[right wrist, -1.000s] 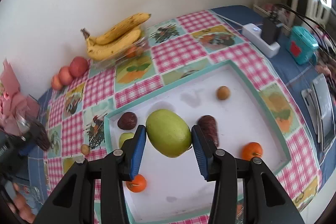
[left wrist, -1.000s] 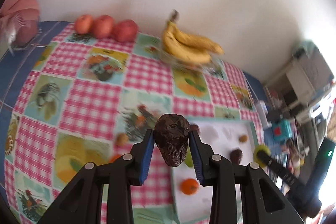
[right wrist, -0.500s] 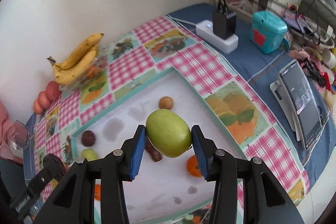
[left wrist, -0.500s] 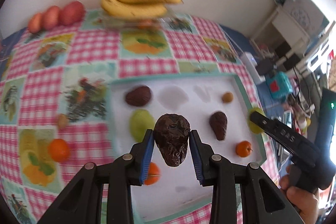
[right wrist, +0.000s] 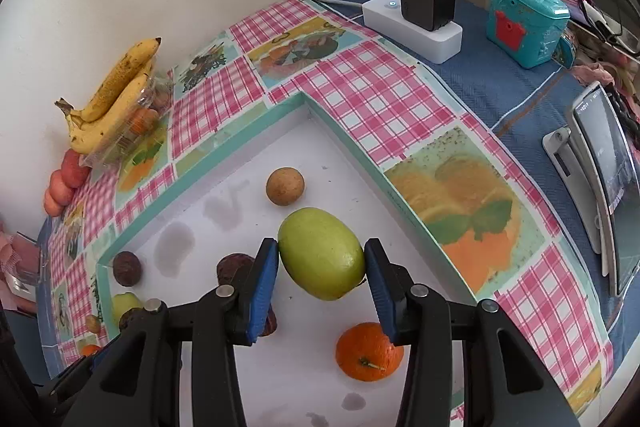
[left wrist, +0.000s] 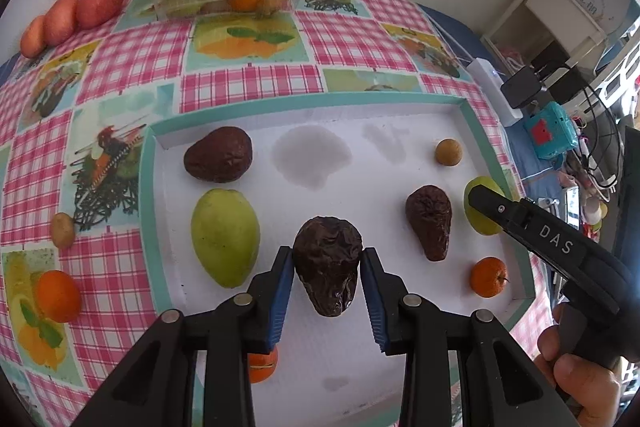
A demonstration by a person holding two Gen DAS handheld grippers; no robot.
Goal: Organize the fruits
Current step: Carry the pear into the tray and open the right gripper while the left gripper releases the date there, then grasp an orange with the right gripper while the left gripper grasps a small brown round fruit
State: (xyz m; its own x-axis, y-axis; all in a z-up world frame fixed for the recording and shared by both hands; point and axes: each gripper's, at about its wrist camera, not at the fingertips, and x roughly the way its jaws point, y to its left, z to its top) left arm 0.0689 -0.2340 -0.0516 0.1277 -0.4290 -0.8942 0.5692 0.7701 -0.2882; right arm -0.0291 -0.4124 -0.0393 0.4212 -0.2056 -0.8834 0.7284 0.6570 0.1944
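So both fruits are carried above the white tray (left wrist: 400,115), which looks like the sorting spot, since like is already laid beside like in there. The left hand-held gripper (left wrist: 327,277) is clamped on a wrinkled dark avocado (left wrist: 327,269), pinched at its wide middle so it can't roll out, low centre of the left wrist frame. A similar shrivelled avocado (left wrist: 429,227) is lying just right of it, so a drop next to that one is probably intended.

The right hand-held gripper (right wrist: 322,269) is closed on a green mango (right wrist: 322,253), gripped across its short side. Another green mango (left wrist: 225,237) is parked at the tray's left. An orange (right wrist: 369,351) sits below the held mango in the right wrist frame, so a clear patch has to be picked.
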